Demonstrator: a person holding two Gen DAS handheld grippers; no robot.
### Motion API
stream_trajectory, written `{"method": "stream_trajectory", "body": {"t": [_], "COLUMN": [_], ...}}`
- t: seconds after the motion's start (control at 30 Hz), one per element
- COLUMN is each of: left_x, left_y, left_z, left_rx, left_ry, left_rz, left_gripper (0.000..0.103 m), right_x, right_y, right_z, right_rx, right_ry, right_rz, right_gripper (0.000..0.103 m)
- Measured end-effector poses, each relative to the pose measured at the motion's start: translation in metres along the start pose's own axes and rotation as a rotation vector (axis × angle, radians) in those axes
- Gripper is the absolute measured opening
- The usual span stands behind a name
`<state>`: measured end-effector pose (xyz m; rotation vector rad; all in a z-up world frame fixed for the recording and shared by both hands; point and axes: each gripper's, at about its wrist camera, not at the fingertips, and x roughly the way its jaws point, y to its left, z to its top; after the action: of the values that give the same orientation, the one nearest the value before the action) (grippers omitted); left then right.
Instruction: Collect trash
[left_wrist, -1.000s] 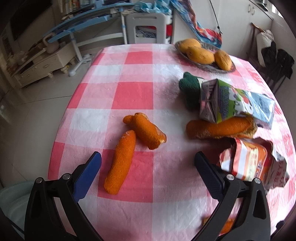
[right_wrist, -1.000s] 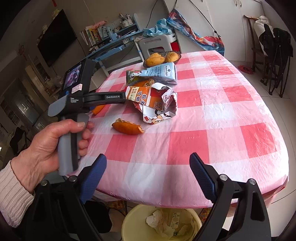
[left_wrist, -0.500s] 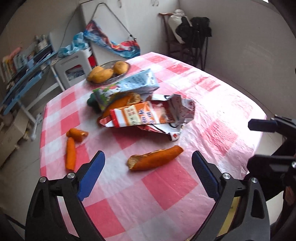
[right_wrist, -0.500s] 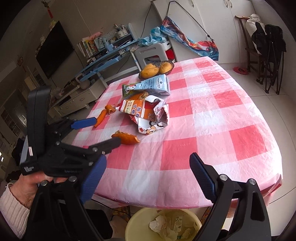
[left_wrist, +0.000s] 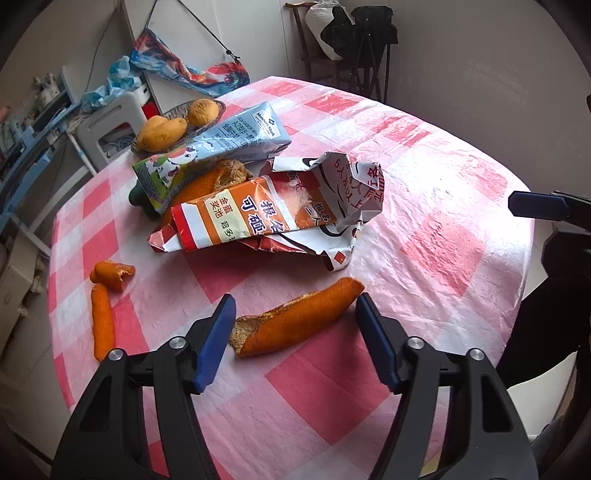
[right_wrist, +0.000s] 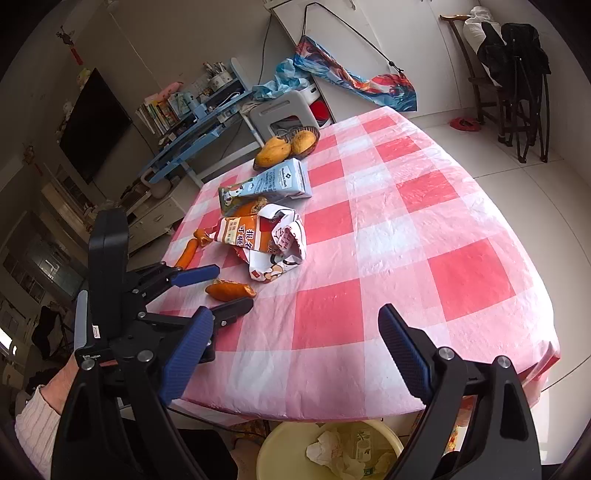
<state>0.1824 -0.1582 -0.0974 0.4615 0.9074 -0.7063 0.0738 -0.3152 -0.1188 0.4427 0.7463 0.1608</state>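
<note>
Right now the left claw (left_wrist: 293, 325) hangs low over the worktop (left_wrist: 424, 192), which wears a red-and-white checked cloth, and its jaws are closing on a long orange peel (left_wrist: 295, 323). The peel lies between the blue pads; the left pad stands just beside the peel's ragged end and the right pad just beside its pointed end, and the pictures do not settle whether either one presses on it yet. The peel rests flat on the cloth.

Just beyond it lies a torn orange-and-white wrapper (left_wrist: 258, 218), crumpled and open at one end. Behind that, a blue carton (left_wrist: 221, 144) lies on its side, with another piece of orange peel (left_wrist: 207, 181) tucked between the two. Two smaller peels (left_wrist: 105, 295) lie near the left edge of the worktop, one stubby, one long, close to each other. A basket of yellow fruit (left_wrist: 173, 125) sits at the far edge.

From the right wrist view, the right claw (right_wrist: 295, 354) is wide open and holds nothing, hovering at the near edge of the worktop. Below that edge stands a pale yellow bin (right_wrist: 332, 450) with crumpled paper inside. The person's left hand (right_wrist: 64, 373), in a cream knitted sleeve, grips the handle of the left tool at the lower left.
</note>
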Motion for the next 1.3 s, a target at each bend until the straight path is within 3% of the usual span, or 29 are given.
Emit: {"method": "stream_trajectory", "body": {"t": [0.03, 0.13, 0.5, 0.7, 0.87, 0.9, 1.03, 1.27, 1.3], "left_x": [0.0, -0.003, -0.027, -0.054, -0.049, -0.049, -0.049, -0.037, -0.034], "left_y": [0.0, 0.001, 0.003, 0.014, 0.019, 0.018, 0.013, 0.012, 0.013], "left_z": [0.0, -0.004, -0.033, -0.054, -0.066, -0.067, -0.063, -0.05, -0.049], "left_rx": [-0.013, -0.045, -0.18, -0.296, -0.358, -0.358, -0.333, -0.325, -0.327], "left_ry": [0.01, 0.035, 0.066, 0.03, 0.074, 0.076, 0.053, 0.031, 0.039], "left_rz": [-0.028, -0.056, -0.06, -0.006, -0.007, -0.011, 0.039, 0.082, 0.084], "left_gripper": [0.043, 0.025, 0.013, 0.013, 0.015, 0.019, 0.054, 0.056, 0.048], "right_x": [0.0, 0.0, -0.006, -0.003, 0.001, 0.001, 0.003, 0.012, 0.013], "right_y": [0.0, -0.001, -0.001, 0.004, 0.012, 0.013, 0.013, 0.017, 0.018], "right_z": [0.0, 0.0, -0.003, -0.005, -0.01, -0.011, -0.014, -0.017, -0.017], "right_rx": [0.001, 0.008, -0.004, -0.023, -0.058, -0.064, -0.068, -0.087, -0.091], "right_ry": [0.0, 0.003, -0.01, 0.001, 0.019, 0.021, 0.027, 0.046, 0.047], "right_rz": [0.002, 0.01, 0.005, 0.012, 0.006, 0.002, -0.009, -0.025, -0.026], "right_gripper": [0.087, 0.087, 0.087, 0.087, 0.087, 0.087, 0.087, 0.087, 0.087]}}
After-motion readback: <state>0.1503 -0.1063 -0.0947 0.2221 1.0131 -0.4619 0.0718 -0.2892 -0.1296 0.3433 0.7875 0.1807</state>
